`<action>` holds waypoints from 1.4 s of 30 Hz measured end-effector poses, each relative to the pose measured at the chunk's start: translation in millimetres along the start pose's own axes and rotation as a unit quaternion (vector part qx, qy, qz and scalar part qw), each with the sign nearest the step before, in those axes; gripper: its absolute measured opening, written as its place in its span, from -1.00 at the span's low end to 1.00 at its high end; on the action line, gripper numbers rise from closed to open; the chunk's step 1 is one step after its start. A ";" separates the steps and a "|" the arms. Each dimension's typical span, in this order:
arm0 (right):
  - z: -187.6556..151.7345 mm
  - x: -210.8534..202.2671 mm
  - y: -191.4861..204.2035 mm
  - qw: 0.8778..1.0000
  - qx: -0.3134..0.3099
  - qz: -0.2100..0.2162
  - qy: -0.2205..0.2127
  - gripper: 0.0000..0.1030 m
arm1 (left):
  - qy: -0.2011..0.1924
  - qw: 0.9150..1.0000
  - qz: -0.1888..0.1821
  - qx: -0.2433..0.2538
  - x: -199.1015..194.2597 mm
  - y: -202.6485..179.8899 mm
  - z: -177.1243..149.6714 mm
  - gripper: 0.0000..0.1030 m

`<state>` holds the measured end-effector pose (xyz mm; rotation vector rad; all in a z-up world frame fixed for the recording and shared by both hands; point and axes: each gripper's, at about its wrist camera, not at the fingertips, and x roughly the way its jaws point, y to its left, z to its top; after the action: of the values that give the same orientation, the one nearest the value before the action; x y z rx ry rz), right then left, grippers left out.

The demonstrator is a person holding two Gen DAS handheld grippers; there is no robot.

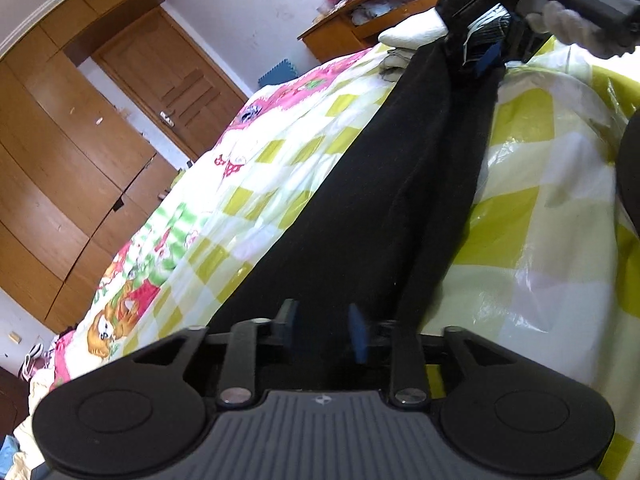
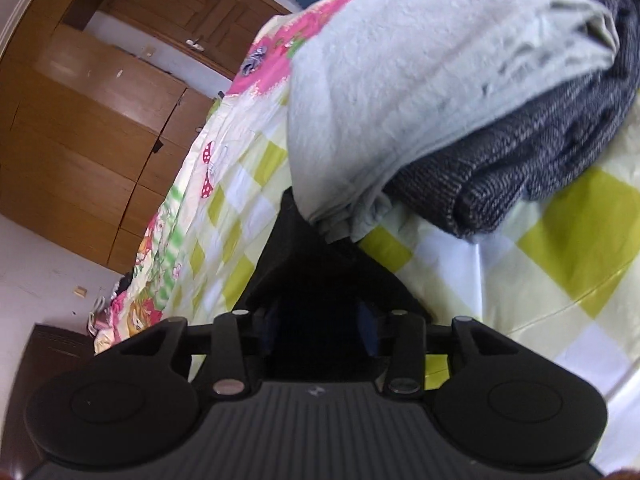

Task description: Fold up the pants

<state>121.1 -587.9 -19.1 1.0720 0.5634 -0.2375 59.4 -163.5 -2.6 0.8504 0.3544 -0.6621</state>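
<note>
Black pants (image 1: 384, 200) stretch in a long band across the bed from my left gripper (image 1: 324, 326) to my right gripper (image 1: 486, 54). The left gripper's blue-padded jaws are shut on the near end of the pants. In the left wrist view the right gripper, held by a white-gloved hand (image 1: 568, 20), clamps the far end, where a striped lining shows. In the right wrist view the right gripper (image 2: 320, 320) is shut on bunched black pants cloth (image 2: 320, 264), lifted slightly off the bed.
The bed has a yellow-and-white checked cover (image 1: 532, 216) with pink cartoon prints. A folded pale towel (image 2: 420, 80) on a dark grey knit garment (image 2: 540, 160) lies just beyond the right gripper. Wooden wardrobe (image 1: 60, 140), door (image 1: 168, 80) and desk (image 1: 360, 20) stand beyond the bed.
</note>
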 end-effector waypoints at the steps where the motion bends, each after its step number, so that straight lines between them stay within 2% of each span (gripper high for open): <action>1: -0.2 0.6 0.2 1.000 0.007 0.009 0.002 -0.16 | -0.002 1.000 -0.002 -0.003 -1.9 0.8 -1.0 -0.06; 5: -8.2 -13.2 -0.3 0.999 -0.002 0.034 -0.014 -0.11 | -0.005 1.000 -0.010 -0.019 -8.9 6.7 -7.3 0.08; 11: -7.2 -10.9 -7.4 0.998 0.028 0.063 -0.016 -0.10 | -0.025 0.999 -0.033 -0.035 -12.6 5.7 -5.3 0.10; 13: -6.1 -12.5 -8.1 0.997 0.031 0.069 -0.022 -0.04 | -0.033 0.998 -0.040 -0.032 -13.6 2.7 -1.4 0.14; 18: -7.7 -17.5 -14.8 0.995 0.044 0.086 -0.026 0.13 | -0.018 0.999 -0.025 -0.011 2.8 -5.7 6.2 0.15; 19: -7.8 -18.9 -17.3 0.995 0.046 0.086 -0.026 0.17 | -0.009 0.999 -0.029 -0.016 6.5 -3.7 7.2 0.11; 22: -6.9 -20.6 -22.0 0.995 0.051 0.084 -0.026 0.31 | 0.009 0.998 -0.047 -0.039 12.8 5.4 7.8 -0.38; 23: -6.9 -21.9 -24.5 0.994 0.056 0.086 -0.027 0.31 | 0.014 0.998 -0.049 -0.043 13.9 7.4 8.1 -0.44; 28: -8.2 -28.4 -32.6 0.991 0.081 0.100 -0.041 0.41 | 0.010 0.997 -0.052 -0.055 12.0 9.2 8.3 -0.52; 33: -0.1 -3.3 -15.7 0.994 0.053 0.085 -0.033 0.42 | 0.008 0.998 -0.049 -0.037 12.5 3.8 7.2 -0.52; 35: 1.2 9.1 -3.6 0.996 0.031 0.082 -0.026 0.20 | 0.008 0.998 -0.043 -0.041 14.8 5.9 8.6 -0.52; 36: 2.6 15.2 4.2 0.997 0.015 0.078 -0.022 -0.25 | 0.008 0.998 -0.042 -0.043 15.7 7.6 9.4 -0.52; 37: 4.9 20.7 11.1 0.998 0.004 0.064 -0.011 -0.82 | 0.008 0.998 -0.041 -0.042 16.5 9.0 10.0 -0.53; 39: 10.3 24.9 20.2 0.998 0.006 0.057 0.007 -0.87 | 0.008 0.998 -0.043 -0.037 17.4 12.2 11.1 -0.55; 42: 15.1 -3.2 36.0 0.996 -0.017 0.090 -0.005 -0.88 | -0.007 0.998 -0.039 -0.042 6.2 21.7 14.8 -0.60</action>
<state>139.3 -584.6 15.4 1.0810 0.4580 -0.0758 78.9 -167.1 15.7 0.7544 0.4014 -0.7204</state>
